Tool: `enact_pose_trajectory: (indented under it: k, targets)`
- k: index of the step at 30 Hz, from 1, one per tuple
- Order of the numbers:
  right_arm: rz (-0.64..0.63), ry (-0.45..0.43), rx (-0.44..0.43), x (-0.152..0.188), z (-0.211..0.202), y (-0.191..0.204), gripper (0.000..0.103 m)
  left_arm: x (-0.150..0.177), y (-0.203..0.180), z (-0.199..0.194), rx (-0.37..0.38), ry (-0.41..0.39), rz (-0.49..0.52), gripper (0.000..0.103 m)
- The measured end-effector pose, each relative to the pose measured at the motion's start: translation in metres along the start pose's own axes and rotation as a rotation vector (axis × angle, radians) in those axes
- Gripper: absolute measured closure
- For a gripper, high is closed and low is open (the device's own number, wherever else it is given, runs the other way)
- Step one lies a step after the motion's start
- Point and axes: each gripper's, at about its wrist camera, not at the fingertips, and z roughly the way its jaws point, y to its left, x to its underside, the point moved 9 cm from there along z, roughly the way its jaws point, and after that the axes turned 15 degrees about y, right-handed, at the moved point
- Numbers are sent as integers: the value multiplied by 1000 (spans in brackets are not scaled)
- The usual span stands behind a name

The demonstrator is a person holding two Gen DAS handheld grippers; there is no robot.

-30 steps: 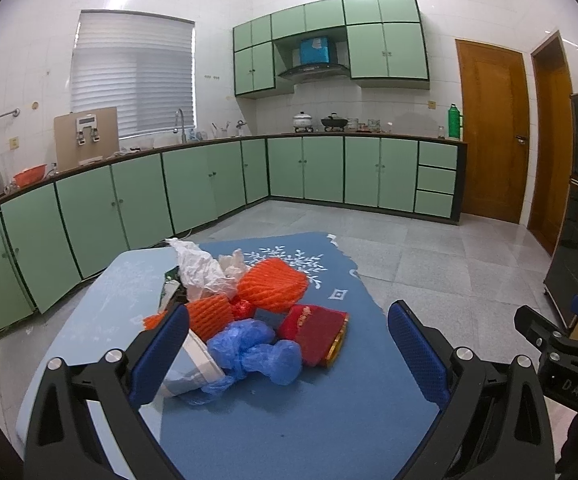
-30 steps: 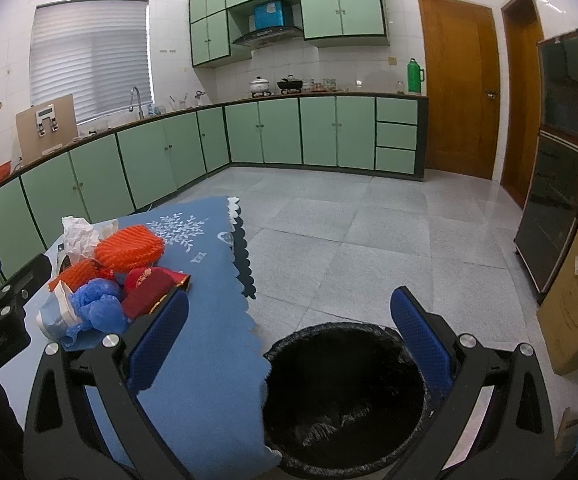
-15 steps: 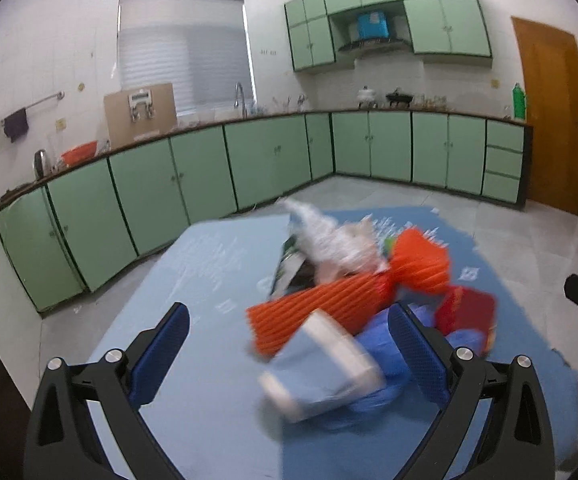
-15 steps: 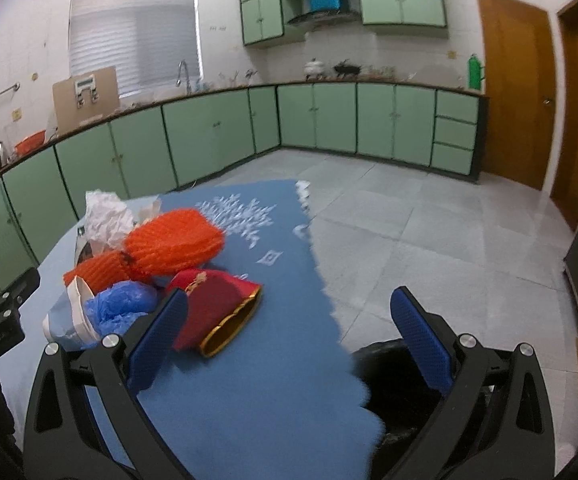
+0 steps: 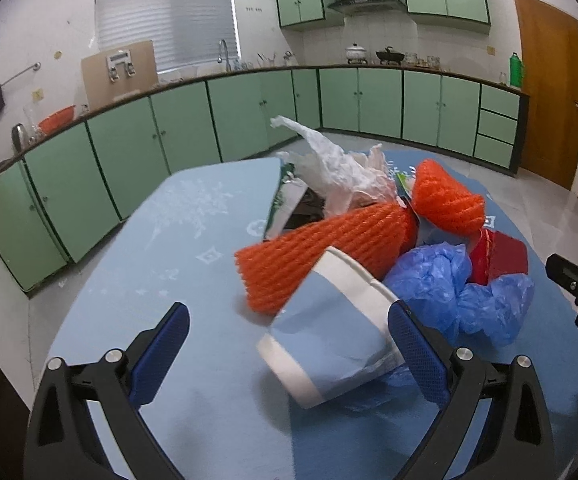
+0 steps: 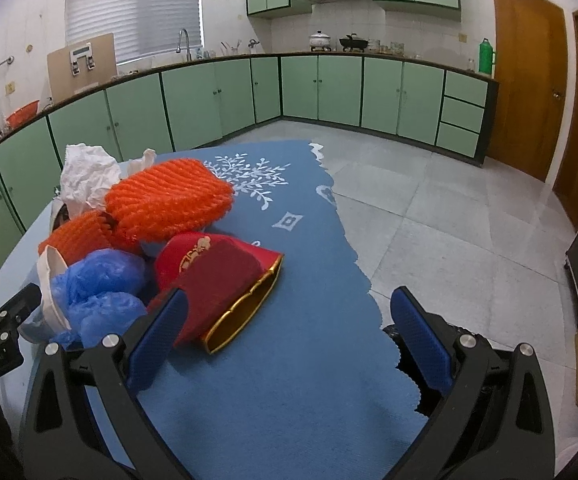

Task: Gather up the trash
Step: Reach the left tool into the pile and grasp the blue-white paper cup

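Observation:
A heap of trash lies on a blue tablecloth (image 5: 193, 240). Nearest my open left gripper (image 5: 289, 348) is a tipped blue and white paper cup (image 5: 329, 328), lying between the fingers without being held. Behind it are two orange foam nets (image 5: 321, 252) (image 5: 447, 200), crumpled blue plastic (image 5: 457, 292), white crumpled plastic (image 5: 341, 172) and a red box (image 5: 501, 256). My right gripper (image 6: 289, 340) stands open over the cloth, its left finger (image 6: 157, 336) just in front of the red and gold box (image 6: 225, 280). The orange nets (image 6: 169, 200) and blue plastic (image 6: 97, 292) lie to its left.
A black bin (image 6: 405, 344) shows past the cloth's right edge, mostly hidden behind my right finger. Green cabinets (image 6: 329, 92) line the far walls, with grey tiled floor (image 6: 449, 220) between. A wooden door (image 6: 529, 80) stands at the right.
Both grippers have moved in toward the heap. The left has swung round so the paper cup now lies between its fingers. The right has turned left, away from the bin, onto the red box.

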Motion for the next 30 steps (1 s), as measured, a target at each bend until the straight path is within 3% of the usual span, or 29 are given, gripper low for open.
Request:
enact_pose_trajectory:
  k: [4,13,26,28,30]
  targets:
    - [-2,1,11,-2,2,0,5,-2,-11,2,25,3,-1,6]
    - [-28,2,15,-2,5,9,5,6,-12,19,32,92,-34,6]
    - [-34,2,21,-1,6,9,5,15,-6,28,109,182,-76,6]
    - [-37,-1,24,-1,7,9,5,14,-8,30,122,187,-66,9]
    - [-40,-1,23,-1,8,9,5,15,-8,31,138,196,-67,20]
